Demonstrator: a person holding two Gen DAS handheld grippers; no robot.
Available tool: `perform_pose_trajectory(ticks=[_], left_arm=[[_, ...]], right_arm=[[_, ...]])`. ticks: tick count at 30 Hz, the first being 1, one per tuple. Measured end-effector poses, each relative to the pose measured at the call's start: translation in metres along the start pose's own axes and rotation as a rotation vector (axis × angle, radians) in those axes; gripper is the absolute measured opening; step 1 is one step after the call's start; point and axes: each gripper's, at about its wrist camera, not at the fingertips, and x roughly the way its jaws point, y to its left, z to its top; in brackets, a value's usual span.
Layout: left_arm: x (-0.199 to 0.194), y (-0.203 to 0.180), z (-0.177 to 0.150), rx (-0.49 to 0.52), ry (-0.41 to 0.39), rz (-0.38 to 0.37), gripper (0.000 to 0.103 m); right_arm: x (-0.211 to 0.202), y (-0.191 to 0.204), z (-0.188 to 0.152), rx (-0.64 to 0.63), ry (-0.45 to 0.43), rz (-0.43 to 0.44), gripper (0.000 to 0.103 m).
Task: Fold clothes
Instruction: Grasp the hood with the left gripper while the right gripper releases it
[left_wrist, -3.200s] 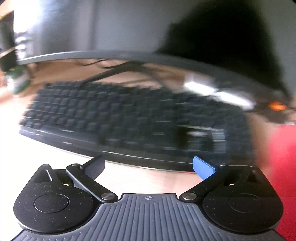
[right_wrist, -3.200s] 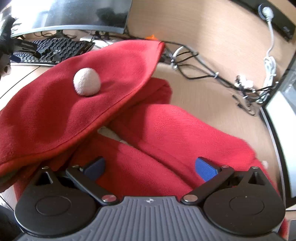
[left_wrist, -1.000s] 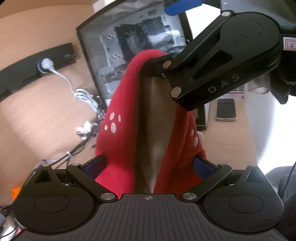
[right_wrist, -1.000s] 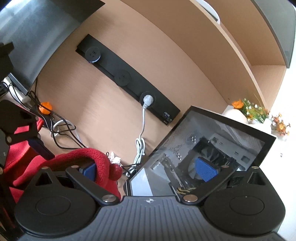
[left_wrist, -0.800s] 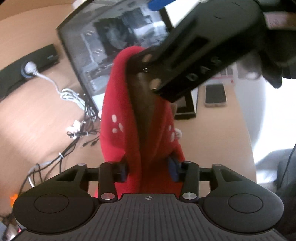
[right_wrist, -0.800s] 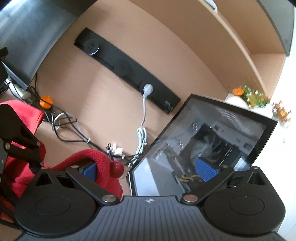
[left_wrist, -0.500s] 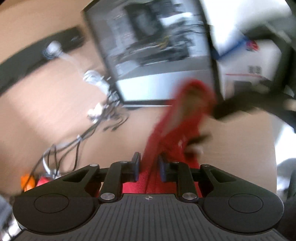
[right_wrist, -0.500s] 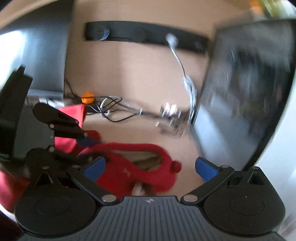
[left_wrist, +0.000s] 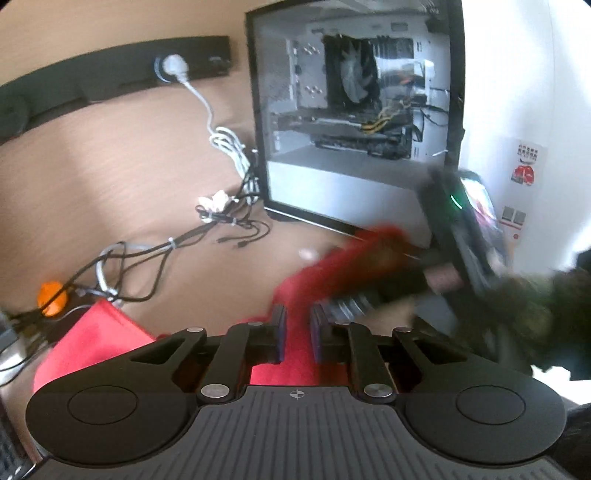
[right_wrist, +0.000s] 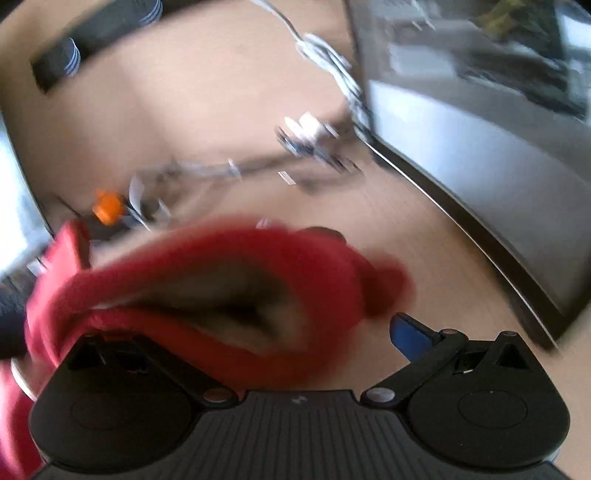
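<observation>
Pinching the red fleece garment (left_wrist: 295, 354), my left gripper (left_wrist: 297, 328) has its jaws pressed on it; my right gripper (right_wrist: 258, 332) jaws sit spread, blurred fleece draped across.

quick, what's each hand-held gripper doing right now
left hand-held gripper: closed on the red garment
right hand-held gripper: open, red garment draped over its left finger
</observation>
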Motion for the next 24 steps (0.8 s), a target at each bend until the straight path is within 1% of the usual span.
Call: perform_pose_trajectory(ticks=[2,4,6,7,8,10,12,13,14,15,17,19,21,22,24], left_arm=[[-0.010,0.008,-0.009,-0.031,0.000,0.048,0.017],[-0.022,0.024,-0.020,-0.096,0.008,0.103,0.021],[-0.037,0.042,-0.034,-0.170,0.013,0.170,0.031],[-0.043,0.052,-0.041,-0.210,0.013,0.206,0.042],[-0.048,0.062,-0.046,-0.254,0.011,0.240,0.051],[-0.055,0.080,-0.051,-0.342,-0.002,0.279,0.055],[-0.056,0.095,-0.050,-0.407,-0.025,0.286,0.062],[-0.054,0.100,-0.048,-0.429,-0.033,0.277,0.070],[-0.051,0.103,-0.045,-0.442,-0.039,0.258,0.076],[-0.045,0.106,-0.040,-0.448,-0.043,0.232,0.078],[-0.026,0.108,-0.028,-0.443,-0.032,0.160,0.088],[0.004,0.105,-0.015,-0.432,-0.004,0.071,0.092],[0.038,0.101,-0.004,-0.426,0.037,-0.010,0.093],[0.055,0.099,-0.001,-0.423,0.067,-0.032,0.093],[0.084,0.096,0.005,-0.417,0.122,-0.041,0.093]], right_arm=[[0.002,0.024,0.014,-0.096,-0.060,0.096,0.103],[0.011,0.057,0.023,-0.227,-0.062,0.205,0.103],[0.026,0.088,0.022,-0.331,-0.006,0.292,0.103],[0.033,0.103,0.016,-0.374,0.022,0.321,0.103],[0.038,0.116,0.009,-0.418,0.042,0.330,0.103],[0.044,0.133,-0.007,-0.492,0.056,0.313,0.103],[0.042,0.139,-0.018,-0.531,0.061,0.296,0.103],[0.040,0.138,-0.022,-0.539,0.063,0.292,0.103],[0.037,0.134,-0.025,-0.533,0.066,0.288,0.103],[0.032,0.128,-0.022,-0.524,0.070,0.282,0.103],[0.024,0.114,-0.024,-0.499,0.079,0.261,0.103],[0.016,0.099,-0.027,-0.461,0.090,0.243,0.103],[0.013,0.087,-0.028,-0.412,0.101,0.223,0.103],[0.013,0.083,-0.030,-0.393,0.104,0.206,0.103],[0.013,0.078,-0.035,-0.363,0.109,0.193,0.103]])
